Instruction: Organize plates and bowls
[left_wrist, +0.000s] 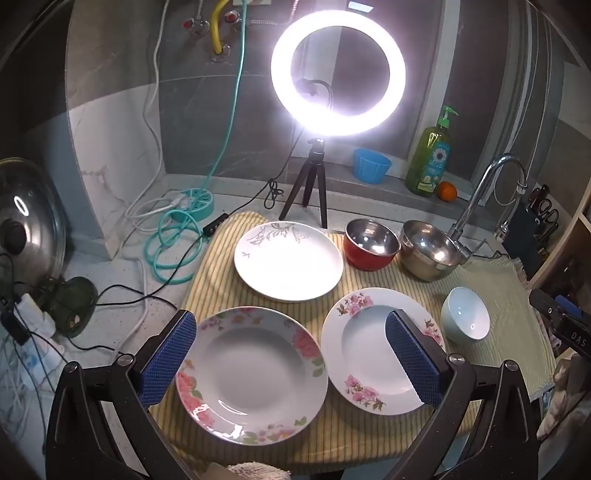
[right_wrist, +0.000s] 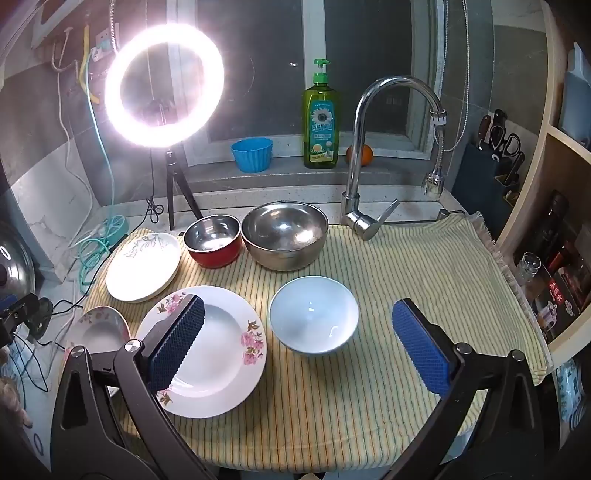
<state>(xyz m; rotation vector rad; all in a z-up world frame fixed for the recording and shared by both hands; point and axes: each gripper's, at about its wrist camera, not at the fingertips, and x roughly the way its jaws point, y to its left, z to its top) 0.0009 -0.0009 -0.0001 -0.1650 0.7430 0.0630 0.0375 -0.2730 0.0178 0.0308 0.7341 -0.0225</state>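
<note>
Left view only: the rose plate (left_wrist: 255, 373) shows whole at near left; a pot lid (left_wrist: 26, 225) stands at the far left edge, with a tangle of cables (left_wrist: 173, 243) on the counter.
Right view only: the knife block (right_wrist: 495, 162) and shelf (right_wrist: 554, 236) on the right show clearly, and the bare right half of the cloth (right_wrist: 424, 258); the rose plate is only a sliver at the left edge.
Left gripper (left_wrist: 291, 358): jaws wide apart, holding nothing, hovering above the rose plate and the blossom plate (left_wrist: 373, 350); its right pad overlaps the blossom plate in view, whether it touches I cannot tell.
Right gripper (right_wrist: 299, 343): jaws spread wide, empty, held above the cloth with the white bowl (right_wrist: 314, 314) between the pads in view.
Plates: leaf plate (left_wrist: 288, 258) lies far left, rose plate near left, blossom plate just right of it; all flat on the cloth, apart.
Bowls: red bowl (right_wrist: 214, 240) and steel bowl (right_wrist: 284, 232) sit upright side by side at the far edge, just about touching; white bowl stands just right of the blossom plate.
Surface: yellow striped cloth over a counter, faucet (right_wrist: 373, 155) at its far side.
Room: lit ring light (right_wrist: 164, 85) on a tripod at far left; on the sill, a blue cup (right_wrist: 253, 155), green soap bottle (right_wrist: 321, 118) and an orange (right_wrist: 364, 155) partly behind the faucet.
</note>
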